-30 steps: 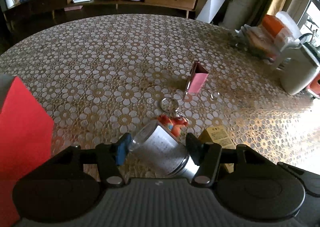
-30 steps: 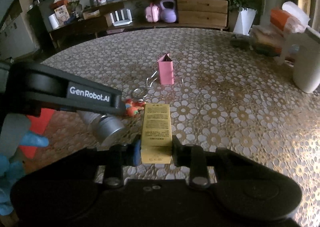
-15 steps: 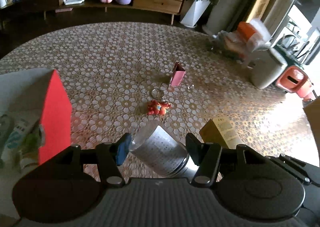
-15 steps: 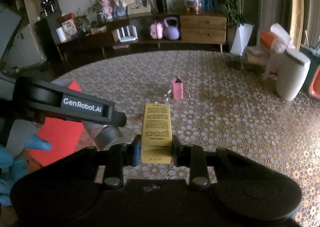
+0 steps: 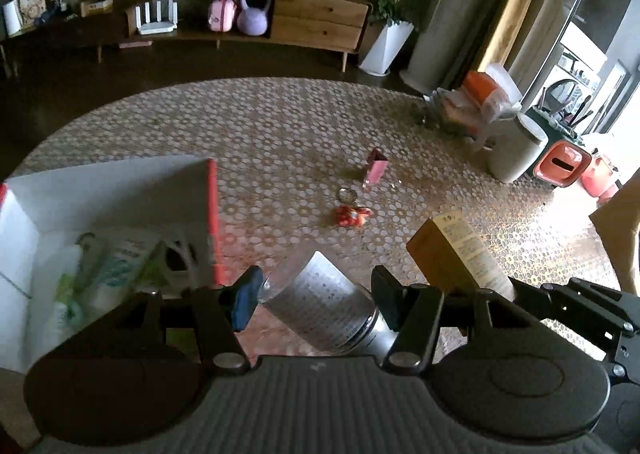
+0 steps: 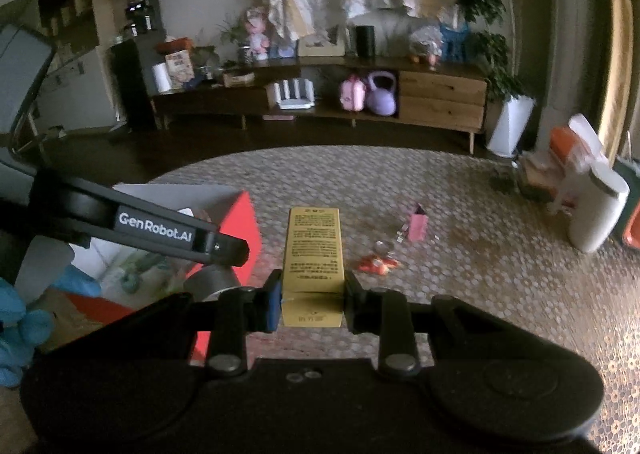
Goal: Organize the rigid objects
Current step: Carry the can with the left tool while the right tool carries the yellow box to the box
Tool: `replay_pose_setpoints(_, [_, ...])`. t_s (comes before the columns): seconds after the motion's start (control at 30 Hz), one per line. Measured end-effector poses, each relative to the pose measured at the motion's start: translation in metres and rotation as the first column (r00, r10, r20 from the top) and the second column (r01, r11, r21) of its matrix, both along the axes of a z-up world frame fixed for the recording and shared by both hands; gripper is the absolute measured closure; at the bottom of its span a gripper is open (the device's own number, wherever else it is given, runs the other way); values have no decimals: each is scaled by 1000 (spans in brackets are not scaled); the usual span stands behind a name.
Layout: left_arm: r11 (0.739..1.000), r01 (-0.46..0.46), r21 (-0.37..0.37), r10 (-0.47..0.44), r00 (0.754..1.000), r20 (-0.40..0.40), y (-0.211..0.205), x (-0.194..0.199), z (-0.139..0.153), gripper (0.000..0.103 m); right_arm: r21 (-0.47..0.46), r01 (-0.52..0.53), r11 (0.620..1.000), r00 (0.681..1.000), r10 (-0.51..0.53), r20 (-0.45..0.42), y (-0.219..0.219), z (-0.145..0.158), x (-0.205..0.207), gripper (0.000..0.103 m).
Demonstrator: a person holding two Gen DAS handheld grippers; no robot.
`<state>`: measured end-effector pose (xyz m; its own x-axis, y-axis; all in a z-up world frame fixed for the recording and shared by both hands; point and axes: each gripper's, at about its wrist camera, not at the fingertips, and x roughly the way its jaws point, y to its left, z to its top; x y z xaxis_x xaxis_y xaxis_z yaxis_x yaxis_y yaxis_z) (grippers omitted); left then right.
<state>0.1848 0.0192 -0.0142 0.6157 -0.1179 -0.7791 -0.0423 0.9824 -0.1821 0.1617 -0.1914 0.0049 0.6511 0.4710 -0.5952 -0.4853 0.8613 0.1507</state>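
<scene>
Your left gripper [image 5: 316, 300] has its jaws clamped on a clear jar [image 5: 326, 308] with a printed grey label and a silver metal cap; the jar lies tilted between the pads, cap end toward your right pad, clear end against the blue left pad. Your right gripper [image 6: 311, 300] has its jaws clamped on a yellow carton [image 6: 313, 254] with dark small print on its upper face; the carton's near end sits between the pads and the rest points straight ahead. Both things are held clear above the bench [image 5: 280, 125], which wears a floral-patterned cover.

Just beyond your left jaws, to the left, stands an open red box [image 5: 210, 221] with white inner walls, holding tubes and bottles; the jar hangs just beside its near right corner. Farther out on the bench lie a small orange toy [image 5: 352, 215], a metal ring [image 5: 347, 194] just behind it, and beyond that an upright pink box [image 5: 376, 170]. Past the bench edge stands a low wooden sideboard [image 5: 320, 19].
</scene>
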Motion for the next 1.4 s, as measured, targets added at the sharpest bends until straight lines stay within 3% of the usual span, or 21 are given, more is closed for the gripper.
replay_pose_setpoints(0.33, [997,-66,37,65,998,25,72,-27,20,44,-17,-73,997,997,73,31,53,14,-15,74])
replay_pose_setpoints(0.6, [988,-141,55,141,990,3,131,-33,14,44,-35,-109,993,994,110,19,92,8,-14,74])
replay_pose_setpoints(1.0, [971,-202,128,214,972,-93,200,-19,-27,44,-84,-169,982,986,168,-15,154,-14,3,74])
replay_pose_setpoints(1.2, [972,-174,161,199,968,-155,209,-8,-56,44,-135,-210,968,978,207,-40,188,-34,15,74])
replay_pose_setpoints(1.4, [978,-149,147,176,965,-193,210,2,-76,44,-199,-255,946,967,246,-72,214,-57,22,74])
